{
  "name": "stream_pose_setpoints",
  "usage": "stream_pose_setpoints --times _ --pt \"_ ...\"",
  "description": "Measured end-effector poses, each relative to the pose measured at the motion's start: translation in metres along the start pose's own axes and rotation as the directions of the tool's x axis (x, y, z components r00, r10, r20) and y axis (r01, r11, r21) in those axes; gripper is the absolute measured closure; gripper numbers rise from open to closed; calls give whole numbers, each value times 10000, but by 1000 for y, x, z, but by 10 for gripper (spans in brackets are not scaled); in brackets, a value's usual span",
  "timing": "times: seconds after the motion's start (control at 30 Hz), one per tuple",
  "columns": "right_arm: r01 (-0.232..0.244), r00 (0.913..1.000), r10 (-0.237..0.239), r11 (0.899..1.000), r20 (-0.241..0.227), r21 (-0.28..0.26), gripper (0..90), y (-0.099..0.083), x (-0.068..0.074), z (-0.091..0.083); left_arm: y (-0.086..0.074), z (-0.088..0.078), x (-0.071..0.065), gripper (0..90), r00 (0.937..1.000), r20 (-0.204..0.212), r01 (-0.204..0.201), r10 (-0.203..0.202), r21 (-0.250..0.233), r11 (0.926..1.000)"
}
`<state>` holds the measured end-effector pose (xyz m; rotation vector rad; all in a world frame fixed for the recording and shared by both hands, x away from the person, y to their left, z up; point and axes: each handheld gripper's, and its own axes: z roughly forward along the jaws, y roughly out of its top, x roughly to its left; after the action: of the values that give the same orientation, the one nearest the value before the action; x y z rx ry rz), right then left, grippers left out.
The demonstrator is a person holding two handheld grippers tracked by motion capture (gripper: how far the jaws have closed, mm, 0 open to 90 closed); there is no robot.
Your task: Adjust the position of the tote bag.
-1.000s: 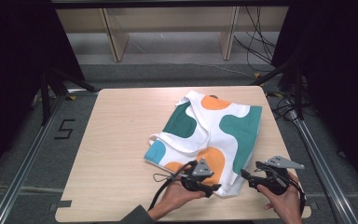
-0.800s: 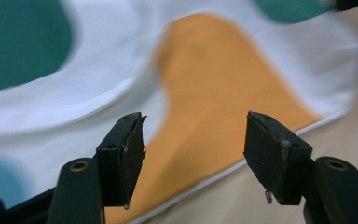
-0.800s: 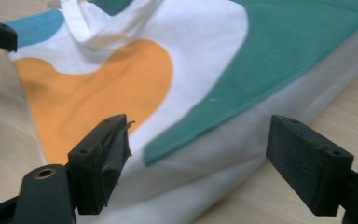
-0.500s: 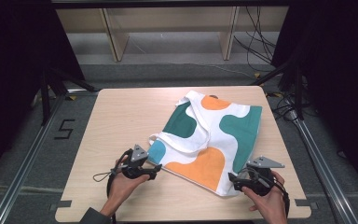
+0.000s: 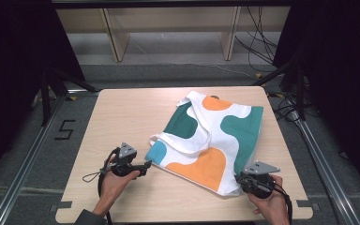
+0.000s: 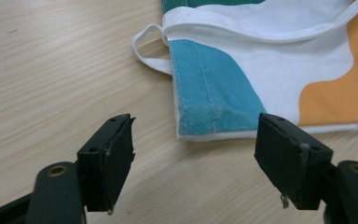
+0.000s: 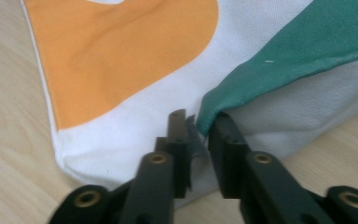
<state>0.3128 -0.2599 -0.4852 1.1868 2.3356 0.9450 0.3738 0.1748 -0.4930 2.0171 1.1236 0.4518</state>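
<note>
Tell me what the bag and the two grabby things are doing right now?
Bag: lying flat on the table, partly folded, one handle loop sticking out at its blue corner.
Left gripper: open, fingers wide apart just short of the blue corner, not touching it.
Right gripper: shut on the bag, pinching a green fold near the bag's near corner.

Left tool jaws wide apart; right tool nearly closed.
</note>
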Motion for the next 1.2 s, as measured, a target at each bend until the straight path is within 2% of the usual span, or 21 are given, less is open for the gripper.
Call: stream_pose_setpoints --times 0.03,0.07,0.1,0.17,0.27,0.3,0.33,0.37,0.4,0.5,0.53,0.6,0.67,0.73,0.83,0.9,1.0,1.07,1.1,1.17,1.2 --pt "25 10000 -25 10000 -7 -90 835 -1 -2 -1 0 -1 0 250 9997 -20 -229 229 167 9996" --pt "255 9997 -256 9996 -38 -133 844 -2 -4 -1 0 1 -2 248 10000 60 -41 41 24 10000" --pt "100 9999 -100 9999 12 1 849 -2 -4 -3 0 3 -4 238 9998 201 53 -52 -57 10000" --pt "603 9980 -600 9980 187 -198 864 -4 -10 -5 0 4 -7 232 9996 280 -27 26 13 10000" --pt "279 9994 -280 9996 178 65 873 -7 -14 -9 0 5 -11 232 9976 696 48 -60 176 9998" --pt "233 9994 -232 9997 274 -31 874 -8 -16 -11 0 6 -12 236 9956 919 156 -171 172 9997" --pt "202 9993 -201 9998 329 -47 875 -9 -17 -12 -1 8 -15 239 9889 1386 486 -532 365 9982" --pt "571 9974 -558 9980 456 -275 876 -10 -22 -12 -2 9 -18 239 9846 1628 543 -640 630 9965" --pt "416 9981 -406 9989 454 -213 876 -10 -22 -13 -3 11 -24 245 9847 1626 530 -630 649 9965" --pt "529 9974 -512 9981 505 -319 876 -11 -25 -14 -2 13 -34 320 9829 1839 -141 21 636 9979" --pt "573 9972 -558 9979 497 -293 876 -11 -25 -14 -1 14 -36 326 9848 1739 -154 35 672 9976" --pt "421 9983 -411 9988 412 -237 876 -11 -24 -14 -1 15 -35 378 9869 1535 -613 490 766 9952" --pt "597 9970 -583 9979 514 -266 877 -11 -26 -15 -3 17 -33 451 9883 1511 -346 211 876 9956" --pt "642 9965 -624 9974 552 -313 880 -11 -27 -15 -4 17 -30 520 9872 1568 -443 283 994 9941" --pt "585 9968 -581 9983 557 -45 885 -11 -28 -15 -6 18 -34 593 9804 1963 -391 176 1061 9936" --pt "703 9952 -686 9973 697 -220 886 -11 -31 -14 -8 19 -39 619 9790 2034 -317 125 911 9953" --pt "685 9947 -666 9974 779 -225 889 -12 -35 -15 -10 19 -45 688 9721 2337 -425 200 916 9949" --pt "704 9941 -691 9974 833 -126 891 -11 -37 -15 -11 19 -53 704 9710 2323 -790 570 862 9931" --pt "552 9951 -547 9985 826 -28 891 -12 -38 -15 -11 19 -59 713 9677 2416 -948 717 857 9918" --pt "699 9915 -693 9976 1104 -15 892 -11 -43 -15 -12 20 -68 725 9649 2462 -1146 911 829 9900" --pt "784 9898 -770 9969 1199 -65 893 -11 -46 -14 -12 20 -74 728 9596 2633 -1241 989 811 9889"
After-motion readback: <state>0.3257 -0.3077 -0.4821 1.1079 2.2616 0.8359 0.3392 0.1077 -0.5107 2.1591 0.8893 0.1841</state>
